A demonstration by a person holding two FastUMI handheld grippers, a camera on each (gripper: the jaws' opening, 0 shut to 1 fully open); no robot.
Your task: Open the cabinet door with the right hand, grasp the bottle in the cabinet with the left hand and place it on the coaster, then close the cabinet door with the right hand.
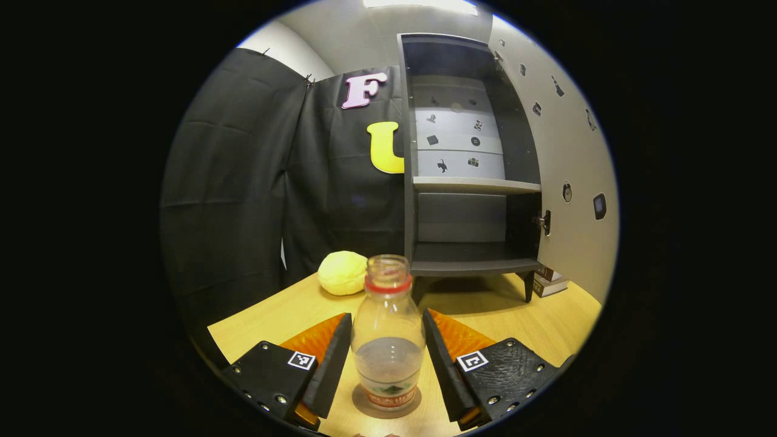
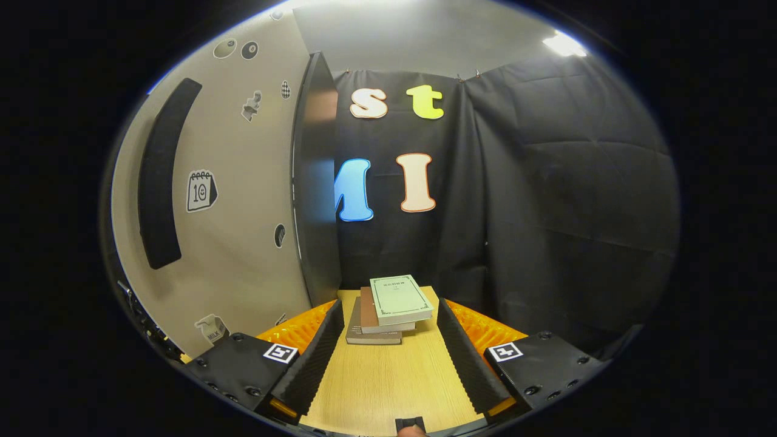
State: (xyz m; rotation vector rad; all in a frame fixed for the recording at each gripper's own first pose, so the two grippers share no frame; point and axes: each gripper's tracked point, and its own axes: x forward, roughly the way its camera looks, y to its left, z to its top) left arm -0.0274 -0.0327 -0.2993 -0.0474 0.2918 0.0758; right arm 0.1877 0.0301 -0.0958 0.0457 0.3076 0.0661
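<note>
The clear plastic bottle with a red neck ring and no cap (image 1: 388, 331) looks light and thin-walled: it holds only a little water low down, so I judge it would dent under a hard squeeze and tip easily, and with the mouth open any tilt could spill. The best hold seems to be across the straight body, above the printed label band and below the shoulder. It stands upright on the dark round coaster (image 1: 364, 408), on the pale wooden tabletop (image 1: 546, 321).

The left gripper (image 1: 388, 355) straddles the bottle, its jaws spread with a gap showing on each side, so it is released, not pressing.

Behind the bottle to its left lies a soft-looking pale yellow lump (image 1: 343, 273). Farther behind it stands the dark grey cabinet (image 1: 467, 182), shelves bare, its pale sticker-covered door (image 1: 564, 152) swung wide open.

The right gripper (image 2: 385, 358) is also spread and grips nothing, hovering beside that door (image 2: 243, 200), pointing at a small stack of books (image 2: 388, 309).
</note>
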